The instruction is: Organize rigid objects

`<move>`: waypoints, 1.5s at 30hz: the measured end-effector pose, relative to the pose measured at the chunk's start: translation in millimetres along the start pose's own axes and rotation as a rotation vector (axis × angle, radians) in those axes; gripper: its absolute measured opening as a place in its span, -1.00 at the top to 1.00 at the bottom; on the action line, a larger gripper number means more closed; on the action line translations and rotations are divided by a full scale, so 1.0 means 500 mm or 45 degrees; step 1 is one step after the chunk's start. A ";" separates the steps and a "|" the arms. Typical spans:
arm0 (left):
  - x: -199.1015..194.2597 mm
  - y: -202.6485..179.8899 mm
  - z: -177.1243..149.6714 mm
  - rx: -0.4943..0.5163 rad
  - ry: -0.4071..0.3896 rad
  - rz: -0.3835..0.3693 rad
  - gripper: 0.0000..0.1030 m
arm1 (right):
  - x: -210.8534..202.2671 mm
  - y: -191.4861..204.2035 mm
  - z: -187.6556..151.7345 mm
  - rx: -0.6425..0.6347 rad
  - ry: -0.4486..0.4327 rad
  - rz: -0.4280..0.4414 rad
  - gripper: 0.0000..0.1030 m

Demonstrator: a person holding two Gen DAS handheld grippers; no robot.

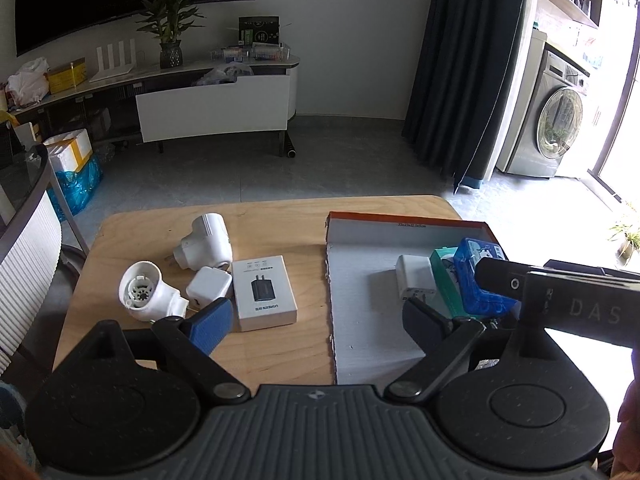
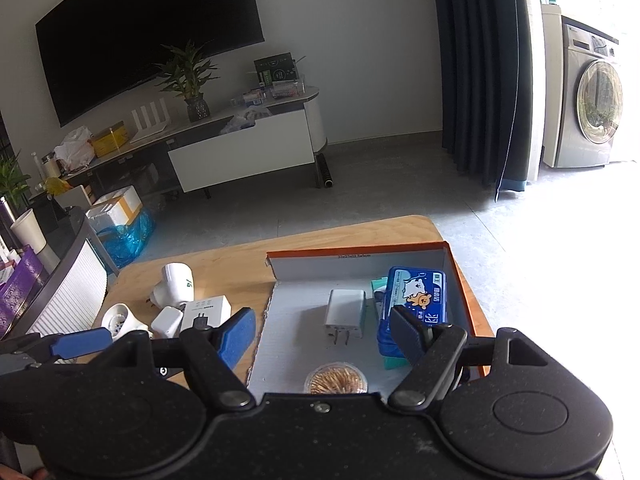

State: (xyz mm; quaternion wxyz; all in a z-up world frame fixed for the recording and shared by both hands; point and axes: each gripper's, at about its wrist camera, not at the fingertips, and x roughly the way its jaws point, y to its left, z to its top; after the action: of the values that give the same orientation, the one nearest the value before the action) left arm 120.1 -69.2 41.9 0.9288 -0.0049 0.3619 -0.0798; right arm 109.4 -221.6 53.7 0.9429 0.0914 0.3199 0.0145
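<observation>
While you hold both grippers above the near edge of a wooden table, neither one grips anything: the left gripper has its fingers spread wide over the bare wood and the tray edge, and the right gripper stands open over the tray. A shallow cardboard tray with an orange rim sits on the right half of the table and already holds a white charger, a blue tin on a green box, and a round tub of toothpicks. Left of the tray, four things wait on the wood: two white plug adapters, a small white cube charger and a boxed charger. You seem between pickups; next, the left gripper likely needs to reach left and close on one of these.
</observation>
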 end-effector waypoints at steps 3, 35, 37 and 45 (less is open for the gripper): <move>-0.003 0.019 -0.003 -0.013 -0.001 0.011 -0.83 | 0.003 0.015 -0.001 -0.014 0.006 0.012 -0.70; -0.014 0.174 -0.024 -0.166 0.013 0.121 -0.82 | 0.059 0.160 -0.026 -0.145 0.091 0.104 -0.71; -0.014 0.182 -0.025 -0.174 0.014 0.125 -0.82 | 0.063 0.169 -0.027 -0.152 0.094 0.112 -0.71; -0.008 0.215 -0.040 -0.204 0.028 0.140 -0.82 | 0.080 0.198 -0.043 -0.165 0.114 0.132 -0.71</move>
State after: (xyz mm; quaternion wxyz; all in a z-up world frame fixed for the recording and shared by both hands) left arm 119.3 38.7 22.7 0.9244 -0.0585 0.3769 0.0004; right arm 131.2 -117.2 31.3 0.9296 0.0459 0.3549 0.0880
